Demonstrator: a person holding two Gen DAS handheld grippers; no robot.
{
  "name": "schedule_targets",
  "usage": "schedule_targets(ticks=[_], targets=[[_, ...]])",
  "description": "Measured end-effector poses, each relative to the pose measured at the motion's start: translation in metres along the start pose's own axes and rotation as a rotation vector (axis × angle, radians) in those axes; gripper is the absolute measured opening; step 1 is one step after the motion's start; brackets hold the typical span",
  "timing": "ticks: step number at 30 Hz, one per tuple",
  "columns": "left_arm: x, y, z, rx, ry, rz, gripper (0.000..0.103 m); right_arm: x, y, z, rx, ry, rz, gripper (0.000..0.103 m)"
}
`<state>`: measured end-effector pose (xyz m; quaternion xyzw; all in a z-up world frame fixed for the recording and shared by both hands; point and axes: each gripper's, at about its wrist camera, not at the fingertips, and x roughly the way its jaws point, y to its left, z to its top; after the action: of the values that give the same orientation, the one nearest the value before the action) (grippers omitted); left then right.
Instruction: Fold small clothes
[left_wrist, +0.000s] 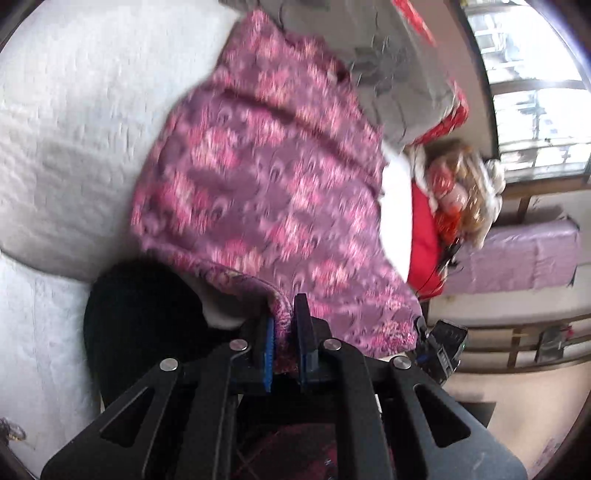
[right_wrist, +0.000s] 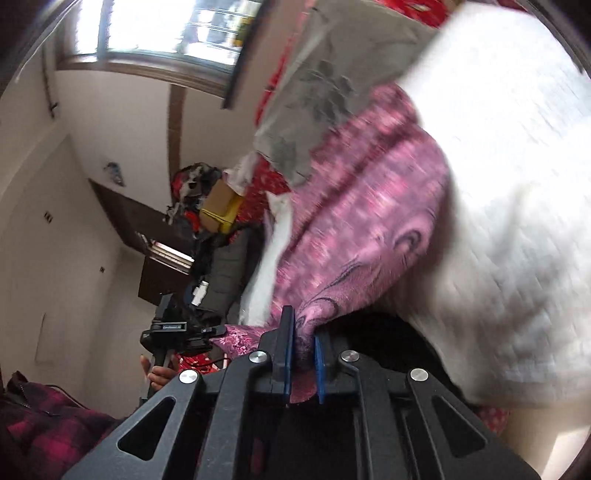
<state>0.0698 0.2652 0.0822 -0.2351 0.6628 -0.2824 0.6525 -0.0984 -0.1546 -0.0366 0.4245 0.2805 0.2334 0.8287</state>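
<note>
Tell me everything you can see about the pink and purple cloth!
The pink and purple cloth is a small soft garment, purple with a blurry pink flowery pattern and some dark swirls. It looks thick and a bit fuzzy. The left gripper is shut on one edge and the right gripper is shut on another bunched part, so it hangs stretched between them. Behind it lies a white quilted cover.

Grey cushion (left_wrist: 402, 74) crowding purple garment (left_wrist: 266, 177)
</note>
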Motion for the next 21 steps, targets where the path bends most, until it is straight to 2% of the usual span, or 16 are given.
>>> schedule_targets(ticks=[7,11,16,21], targets=[[-0.007,0.006,0.050,-0.030,-0.069,-0.023,0.007,0.018,0.004,0.048,0.026,-0.069,0.008,0.009],[-0.009,0.006,0.085,-0.033,-0.124,-0.033,0.007,0.037,-0.003,0.085,0.060,-0.097,-0.032,0.009],[-0.006,0.006,0.145,-0.043,-0.196,-0.029,0.007,0.065,-0.018,0.130,0.097,-0.123,-0.069,0.009],[0.013,0.007,0.214,-0.062,-0.262,-0.008,0.007,0.103,-0.044,0.178,0.158,-0.163,-0.099,0.009]])
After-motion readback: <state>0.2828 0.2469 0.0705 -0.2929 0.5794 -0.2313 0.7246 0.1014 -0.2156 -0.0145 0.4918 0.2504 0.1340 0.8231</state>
